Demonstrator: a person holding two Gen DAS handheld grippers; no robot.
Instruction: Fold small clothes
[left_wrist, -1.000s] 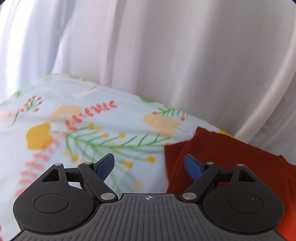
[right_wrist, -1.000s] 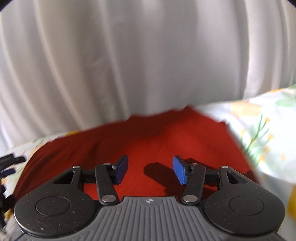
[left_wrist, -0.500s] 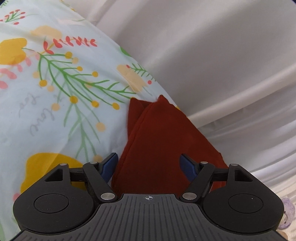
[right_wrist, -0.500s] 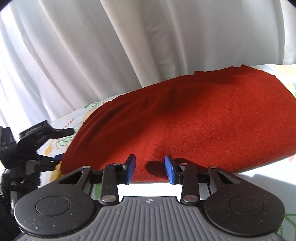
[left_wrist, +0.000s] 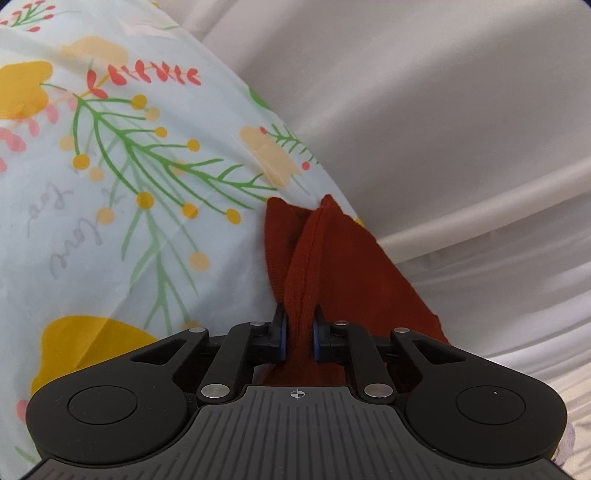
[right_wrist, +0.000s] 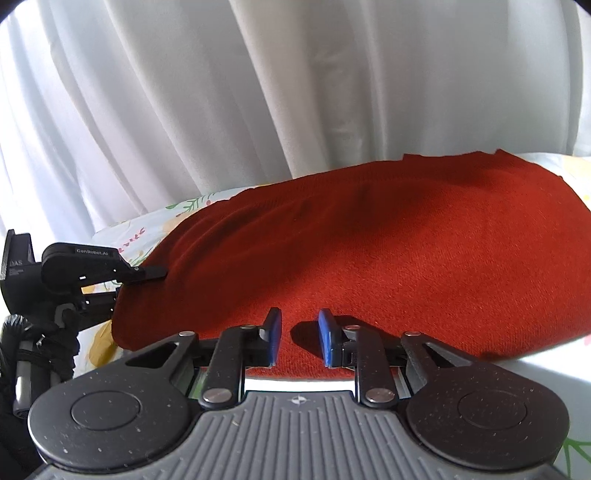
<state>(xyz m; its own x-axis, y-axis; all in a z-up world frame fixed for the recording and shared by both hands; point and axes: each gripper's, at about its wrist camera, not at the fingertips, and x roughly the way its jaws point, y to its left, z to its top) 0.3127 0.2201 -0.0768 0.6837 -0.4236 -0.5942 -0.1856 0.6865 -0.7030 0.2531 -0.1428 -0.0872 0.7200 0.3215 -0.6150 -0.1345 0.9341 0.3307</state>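
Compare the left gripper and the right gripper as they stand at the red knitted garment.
The left gripper is shut, pinching a raised fold of the red knitted garment; the right gripper is open, with a gap between its blue pads.
The left one holds cloth bunched between its fingers; the right one sits over the garment's near edge and grips nothing.
Both are black with blue pads, at the same garment on the floral sheet.

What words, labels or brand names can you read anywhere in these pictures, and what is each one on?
"GenRobot.AI": white letters on the left gripper, seen in the right wrist view.
"DAS": on the black block behind it; the smaller print underneath is too small to read.
Grey cursive writing on the floral sheet: upside down and faint, not readable.
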